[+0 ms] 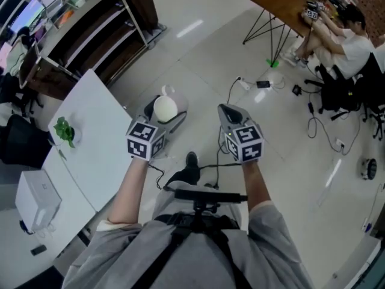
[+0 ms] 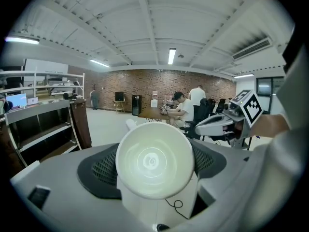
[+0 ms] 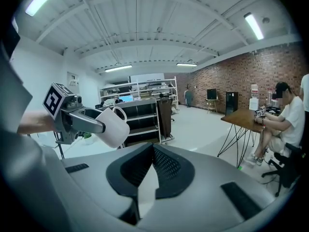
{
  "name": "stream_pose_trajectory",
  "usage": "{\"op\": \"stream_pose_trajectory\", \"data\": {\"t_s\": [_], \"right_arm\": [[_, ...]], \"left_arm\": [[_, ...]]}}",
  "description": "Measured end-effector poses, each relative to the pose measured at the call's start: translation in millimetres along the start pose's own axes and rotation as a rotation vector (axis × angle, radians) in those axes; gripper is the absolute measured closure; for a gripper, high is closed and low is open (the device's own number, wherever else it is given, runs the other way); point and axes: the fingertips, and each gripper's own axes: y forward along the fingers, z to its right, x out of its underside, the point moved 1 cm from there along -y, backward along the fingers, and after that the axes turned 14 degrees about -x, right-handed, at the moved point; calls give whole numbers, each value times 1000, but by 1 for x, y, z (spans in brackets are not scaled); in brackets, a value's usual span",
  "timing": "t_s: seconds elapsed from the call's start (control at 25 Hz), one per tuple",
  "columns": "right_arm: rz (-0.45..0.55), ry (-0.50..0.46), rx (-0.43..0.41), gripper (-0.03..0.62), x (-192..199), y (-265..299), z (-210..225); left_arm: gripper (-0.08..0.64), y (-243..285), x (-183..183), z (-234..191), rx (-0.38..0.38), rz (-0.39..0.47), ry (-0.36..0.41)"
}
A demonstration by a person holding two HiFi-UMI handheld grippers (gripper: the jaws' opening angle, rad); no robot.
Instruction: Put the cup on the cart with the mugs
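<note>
Cup (image 2: 154, 161): white, on its side in the air above the floor (image 1: 204, 65), base toward the left tool's camera, near white tabletop (image 1: 90, 137) | left tool (image 1: 163, 115): jaws wide, clamped on cup | right tool (image 1: 228, 112): jaws together, empty
</note>
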Motion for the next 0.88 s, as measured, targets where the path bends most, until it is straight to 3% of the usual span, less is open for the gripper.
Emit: {"op": "stream_pose_trajectory", "data": {"t_s": [0.48, 0.72, 0.88], "right_arm": [[-5, -50, -3, 601, -83, 104, 60], [-27, -69, -58, 601, -109, 151, 96], [-45, -85, -134, 601, -124, 202, 131]], "left_arm": [[129, 95, -43, -81, 35, 18, -4], [129, 137, -55, -111, -7, 3, -39], [129, 176, -64, -146, -80, -6, -66]]}}
